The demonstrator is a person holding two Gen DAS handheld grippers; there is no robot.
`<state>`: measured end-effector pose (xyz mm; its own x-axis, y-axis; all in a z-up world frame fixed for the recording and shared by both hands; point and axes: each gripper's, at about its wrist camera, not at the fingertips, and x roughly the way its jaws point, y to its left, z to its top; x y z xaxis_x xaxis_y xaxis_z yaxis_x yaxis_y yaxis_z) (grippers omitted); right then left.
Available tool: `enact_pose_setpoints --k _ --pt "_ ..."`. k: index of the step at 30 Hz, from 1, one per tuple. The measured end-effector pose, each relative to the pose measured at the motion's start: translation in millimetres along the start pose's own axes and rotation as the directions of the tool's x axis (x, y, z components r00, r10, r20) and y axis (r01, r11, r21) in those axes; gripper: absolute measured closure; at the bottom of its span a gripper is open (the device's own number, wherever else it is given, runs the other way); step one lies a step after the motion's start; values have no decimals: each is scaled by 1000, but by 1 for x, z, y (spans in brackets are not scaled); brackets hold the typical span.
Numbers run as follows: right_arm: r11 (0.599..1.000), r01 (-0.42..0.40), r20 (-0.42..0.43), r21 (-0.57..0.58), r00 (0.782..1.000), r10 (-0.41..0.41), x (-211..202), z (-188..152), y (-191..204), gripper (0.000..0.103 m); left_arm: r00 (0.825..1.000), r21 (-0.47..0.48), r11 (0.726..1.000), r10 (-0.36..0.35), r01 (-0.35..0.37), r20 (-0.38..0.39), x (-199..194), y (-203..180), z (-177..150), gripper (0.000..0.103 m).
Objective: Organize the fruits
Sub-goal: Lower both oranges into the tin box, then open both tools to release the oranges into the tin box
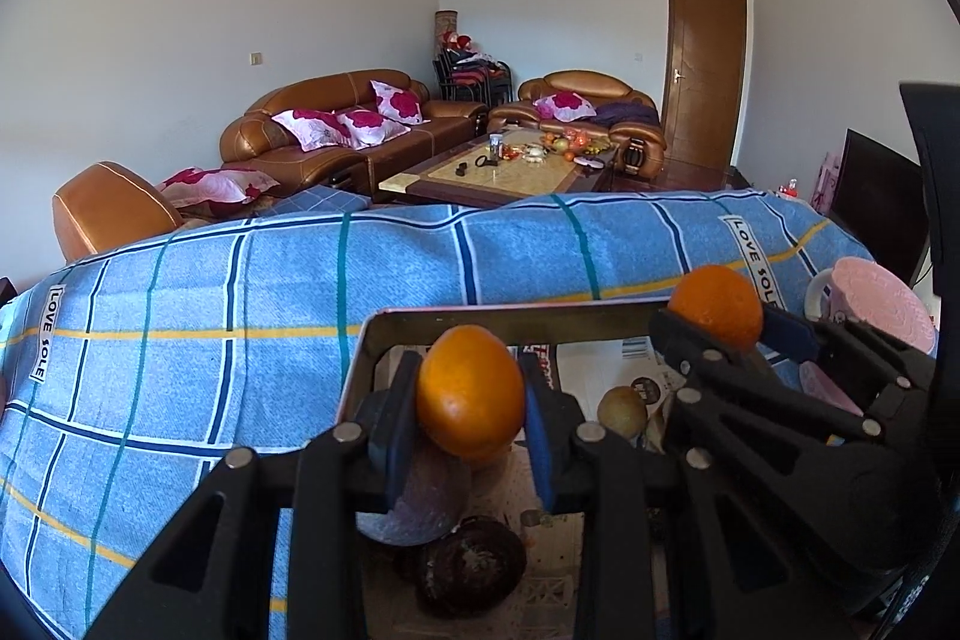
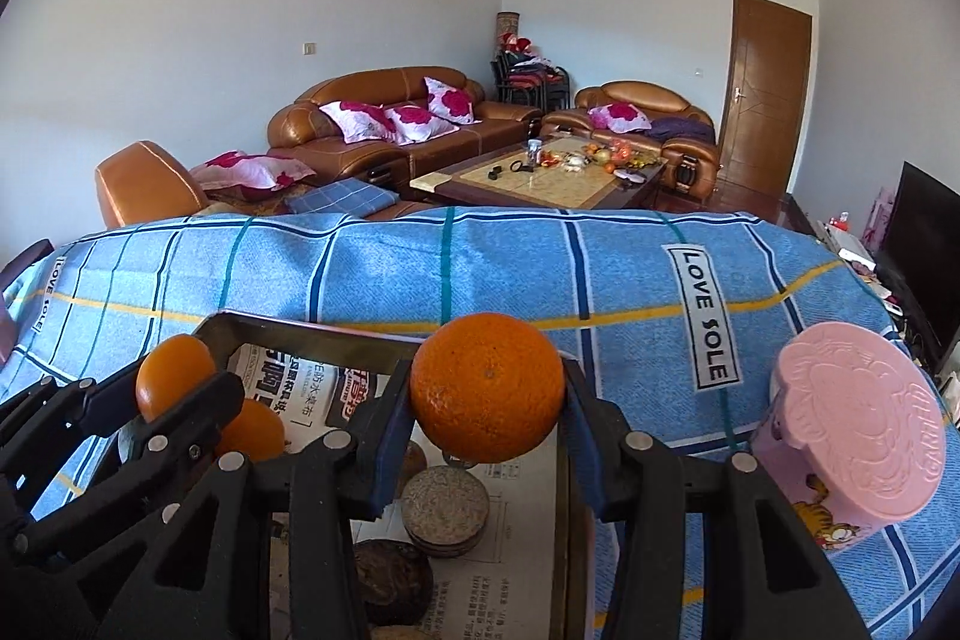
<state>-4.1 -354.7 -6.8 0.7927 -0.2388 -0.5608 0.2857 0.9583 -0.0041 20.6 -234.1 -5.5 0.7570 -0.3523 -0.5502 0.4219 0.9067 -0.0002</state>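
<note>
- Left wrist view: at the left of the frame you have the blue checked cloth [image 1: 180, 340], with the brown sofa [image 1: 336, 124] above it in the upper middle
- At lower centre your left gripper [image 1: 471, 400] is clamped on an orange [image 1: 470, 391], held between the blue pads [image 1: 540, 436] above the metal tray [image 1: 480, 322]
- Inside the tray, below that orange, sit a pale purplish round fruit [image 1: 414, 508] and a dark brown one [image 1: 471, 568] on newspaper; a small yellow-green fruit [image 1: 622, 411] lies to the right of them
- At the right your right gripper [image 1: 717, 316] is closed on a second orange [image 1: 715, 305], beside the pink lidded cup [image 1: 882, 304] at the far right edge
- Right wrist view: that first orange shows at lower left, a third orange [image 2: 255, 430] just below it in the tray, the second orange fills the centre, and the pink cup stands at lower right on the cloth
</note>
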Motion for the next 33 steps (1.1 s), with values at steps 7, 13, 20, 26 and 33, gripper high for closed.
enact_pose_setpoints --k 7,13,20,26,33 --pt "997 -66 -43 37 997 68 7 -2 -5 53 1000 -7 1000 -3 3 2 -1 1 0 70" --pt "986 -134 -72 99 987 141 12 -4 -12 53 1000 -19 1000 -6 6 5 -2 4 -1 70" --pt "973 -183 -54 139 980 192 8 -5 -16 53 1000 -26 1000 0 1 13 -4 5 -1 70" --pt "943 -259 -32 209 962 272 8 -8 -23 53 1000 -29 1000 3 -3 12 -3 5 0 69" --pt "929 -284 -25 237 954 298 7 -9 -25 53 999 -31 999 22 -21 27 -6 5 -1 62"
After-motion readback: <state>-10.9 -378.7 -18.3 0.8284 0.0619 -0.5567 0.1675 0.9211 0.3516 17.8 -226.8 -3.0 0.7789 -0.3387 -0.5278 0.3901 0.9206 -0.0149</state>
